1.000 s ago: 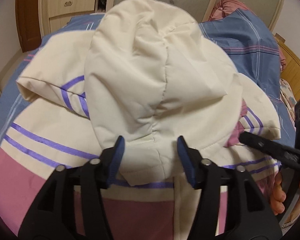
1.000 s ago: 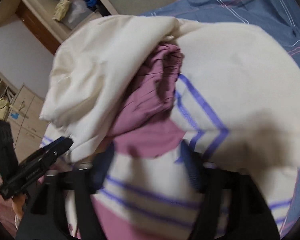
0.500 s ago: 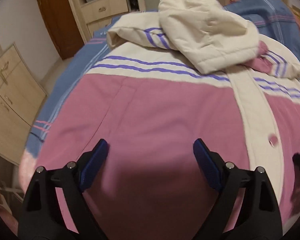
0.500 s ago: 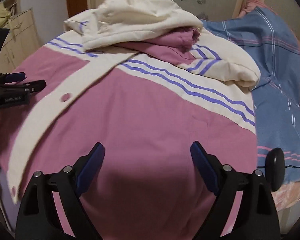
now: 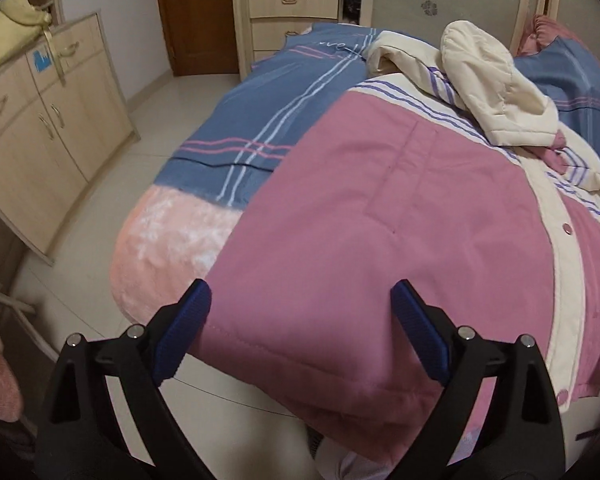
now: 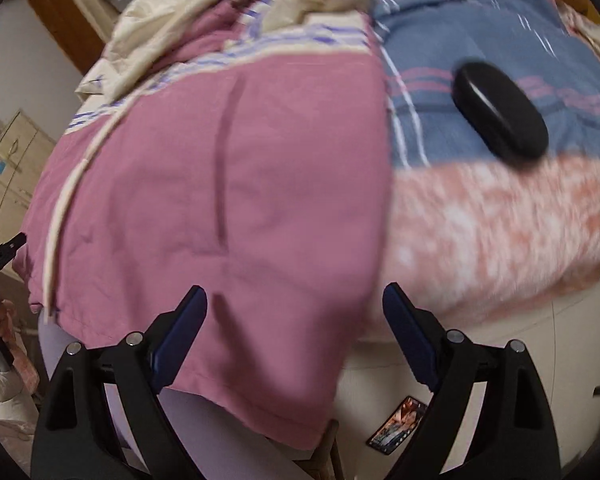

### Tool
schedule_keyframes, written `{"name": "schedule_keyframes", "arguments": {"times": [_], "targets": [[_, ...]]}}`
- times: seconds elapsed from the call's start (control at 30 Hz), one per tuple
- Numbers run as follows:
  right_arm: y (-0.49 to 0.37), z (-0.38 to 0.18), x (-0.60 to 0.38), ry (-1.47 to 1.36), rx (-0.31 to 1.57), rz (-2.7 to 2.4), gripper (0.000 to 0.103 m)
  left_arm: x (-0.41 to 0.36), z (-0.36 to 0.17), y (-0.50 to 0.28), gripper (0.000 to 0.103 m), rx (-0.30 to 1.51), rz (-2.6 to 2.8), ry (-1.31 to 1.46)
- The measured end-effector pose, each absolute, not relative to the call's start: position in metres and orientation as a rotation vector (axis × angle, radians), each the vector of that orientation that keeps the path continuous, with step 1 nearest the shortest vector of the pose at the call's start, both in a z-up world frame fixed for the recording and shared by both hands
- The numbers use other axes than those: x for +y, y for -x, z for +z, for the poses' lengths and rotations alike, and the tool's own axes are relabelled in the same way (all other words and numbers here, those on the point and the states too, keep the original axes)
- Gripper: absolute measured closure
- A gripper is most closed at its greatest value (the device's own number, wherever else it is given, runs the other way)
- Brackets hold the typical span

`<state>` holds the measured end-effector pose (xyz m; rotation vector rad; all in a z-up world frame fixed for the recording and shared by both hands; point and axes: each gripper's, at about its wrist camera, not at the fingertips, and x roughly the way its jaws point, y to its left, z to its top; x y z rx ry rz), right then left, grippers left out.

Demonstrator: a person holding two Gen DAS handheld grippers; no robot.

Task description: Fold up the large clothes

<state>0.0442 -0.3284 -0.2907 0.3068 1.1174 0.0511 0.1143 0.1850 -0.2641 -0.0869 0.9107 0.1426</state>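
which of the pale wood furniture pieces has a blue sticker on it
The low cabinet by the left wall, with a blue sticker on its front. The tall drawer unit beyond the bed shows only handles.

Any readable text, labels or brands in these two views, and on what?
"...ve..." in white script on the blue bedspread, partly hidden by a fold; the rest cannot be read.
Blue sticker on the cabinet: too small to read.
Phone on the floor: its screen is lit, but any text is too small.

Home bedroom: bed (image 5: pixel 260 92) with striped blue cover, wooden cabinets (image 5: pixel 44 128), drawers (image 5: pixel 292 0).
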Motion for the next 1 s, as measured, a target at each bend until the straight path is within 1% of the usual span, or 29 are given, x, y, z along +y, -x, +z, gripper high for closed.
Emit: {"name": "schedule_keyframes", "arguments": {"times": [0.17,0.23,0.4,0.47,0.5,0.53,0.57,0.6,0.63,0.67,0.7,0.73,0.8,0.9,1.0], "targets": [[-0.030,-0.327,-0.345,-0.526,1.174,0.143,0.013,0.186,-0.258,-0.105,0.009,0.893,0.163,0.052],[-0.027,-0.337,-0.346,-0.599,1.189,0.178,0.013,0.199,-0.256,-0.100,0.005,0.893,0.190,0.078],[-0.026,-0.352,-0.336,-0.673,1.216,0.260,0.013,0.258,-0.269,-0.093,0.005,0.921,0.123,0.409],[-0.025,-0.355,-0.329,-0.695,1.220,0.292,0.014,0.269,-0.278,-0.093,0.006,0.917,0.070,0.517],[-0.024,-0.355,-0.325,-0.702,1.217,0.309,0.017,0.270,-0.281,-0.093,0.012,0.915,0.048,0.550],[-0.023,-0.354,-0.321,-0.713,1.207,0.337,0.032,0.271,-0.286,-0.094,0.032,0.914,0.008,0.600],[-0.022,-0.353,-0.317,-0.720,1.205,0.356,0.044,0.271,-0.292,-0.095,0.046,0.924,-0.027,0.662],[-0.022,-0.351,-0.315,-0.713,1.197,0.350,0.049,0.271,-0.296,-0.097,0.051,0.935,-0.028,0.687],[-0.021,-0.349,-0.315,-0.708,1.189,0.353,0.064,0.269,-0.299,-0.098,0.055,0.943,-0.010,0.681],[-0.019,-0.346,-0.316,-0.716,1.176,0.364,0.079,0.268,-0.299,-0.099,0.058,0.946,-0.007,0.670],[-0.018,-0.344,-0.319,-0.734,1.167,0.374,0.083,0.266,-0.298,-0.099,0.063,0.943,-0.010,0.666],[-0.016,-0.342,-0.323,-0.761,1.160,0.391,0.087,0.264,-0.294,-0.097,0.072,0.938,-0.024,0.668],[-0.017,-0.336,-0.321,-0.759,1.148,0.408,0.089,0.263,-0.287,-0.094,0.084,0.925,-0.068,0.672],[-0.014,-0.317,-0.319,-0.746,1.099,0.470,0.091,0.264,-0.276,-0.093,0.090,0.897,-0.134,0.688],[-0.014,-0.291,-0.327,-0.813,1.009,0.554,0.092,0.269,-0.269,-0.095,0.091,0.839,-0.234,0.781]]}}
